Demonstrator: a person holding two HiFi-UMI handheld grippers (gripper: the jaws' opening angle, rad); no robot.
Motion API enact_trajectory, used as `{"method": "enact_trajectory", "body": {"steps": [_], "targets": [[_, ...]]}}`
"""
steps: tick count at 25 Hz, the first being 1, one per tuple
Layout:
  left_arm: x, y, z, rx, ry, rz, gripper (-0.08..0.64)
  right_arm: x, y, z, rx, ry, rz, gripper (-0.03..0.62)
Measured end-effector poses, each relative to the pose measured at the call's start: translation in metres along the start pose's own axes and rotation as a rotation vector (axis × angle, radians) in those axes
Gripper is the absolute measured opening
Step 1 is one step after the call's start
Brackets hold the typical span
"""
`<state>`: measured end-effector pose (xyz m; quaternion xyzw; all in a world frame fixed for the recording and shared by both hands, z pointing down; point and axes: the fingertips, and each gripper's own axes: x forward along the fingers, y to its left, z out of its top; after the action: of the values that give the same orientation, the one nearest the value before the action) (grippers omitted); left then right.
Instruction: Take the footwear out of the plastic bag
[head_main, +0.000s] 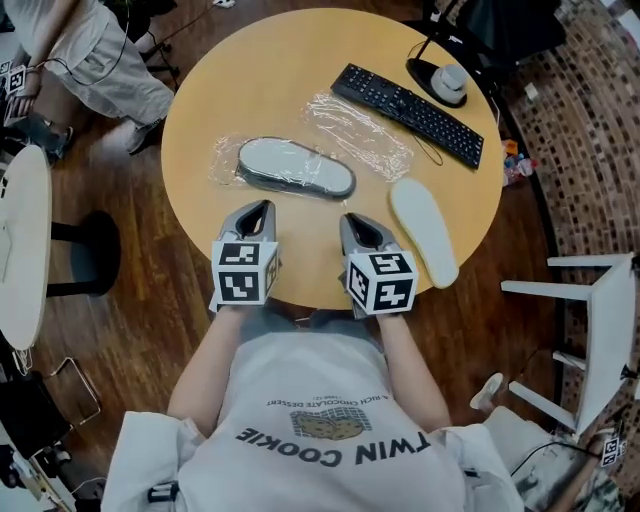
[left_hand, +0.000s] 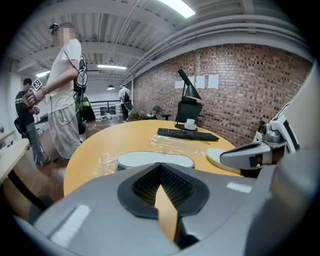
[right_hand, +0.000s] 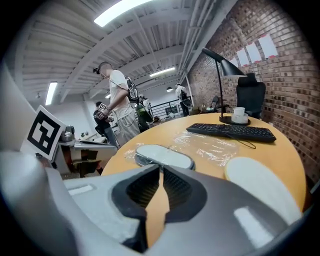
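On the round wooden table (head_main: 250, 80) lies a white slipper with a dark sole, still wrapped in a clear plastic bag (head_main: 295, 167) (left_hand: 155, 159) (right_hand: 164, 155). To its right lies a second white slipper (head_main: 423, 230) (right_hand: 260, 185), bare, near the table's edge. An empty crumpled clear bag (head_main: 358, 135) (right_hand: 210, 145) lies between the slippers and the keyboard. My left gripper (head_main: 258, 208) (left_hand: 160, 166) hovers just short of the bagged slipper, shut and holding nothing. My right gripper (head_main: 357, 220) (right_hand: 160, 169) is beside it, level with the bare slipper's heel end, also shut and holding nothing.
A black keyboard (head_main: 407, 112) and a lamp base with a cup (head_main: 447, 82) sit at the table's far right. A white chair (head_main: 600, 330) stands to the right, another pale table (head_main: 20, 240) to the left. A person (head_main: 90, 50) stands beyond the far left edge.
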<state>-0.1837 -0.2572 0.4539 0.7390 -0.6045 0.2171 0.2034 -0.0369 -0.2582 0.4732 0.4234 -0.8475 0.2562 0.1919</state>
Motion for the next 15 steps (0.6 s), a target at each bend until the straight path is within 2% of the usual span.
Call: {"method": "enact_trajectory", "body": {"steps": [7, 11, 15], "targets": [[0.034, 0.070, 0.025, 0.027, 0.065, 0.100, 0.006, 0.038, -0.033, 0.017, 0.062, 0.055, 0.014, 0.035], [0.068, 0.117, 0.031, 0.058, 0.124, 0.105, 0.006, 0.064, -0.043, 0.021, 0.110, 0.084, -0.013, 0.052], [0.099, 0.148, 0.021, 0.109, 0.198, 0.093, 0.006, 0.084, -0.053, 0.017, 0.159, 0.120, -0.041, 0.084]]}}
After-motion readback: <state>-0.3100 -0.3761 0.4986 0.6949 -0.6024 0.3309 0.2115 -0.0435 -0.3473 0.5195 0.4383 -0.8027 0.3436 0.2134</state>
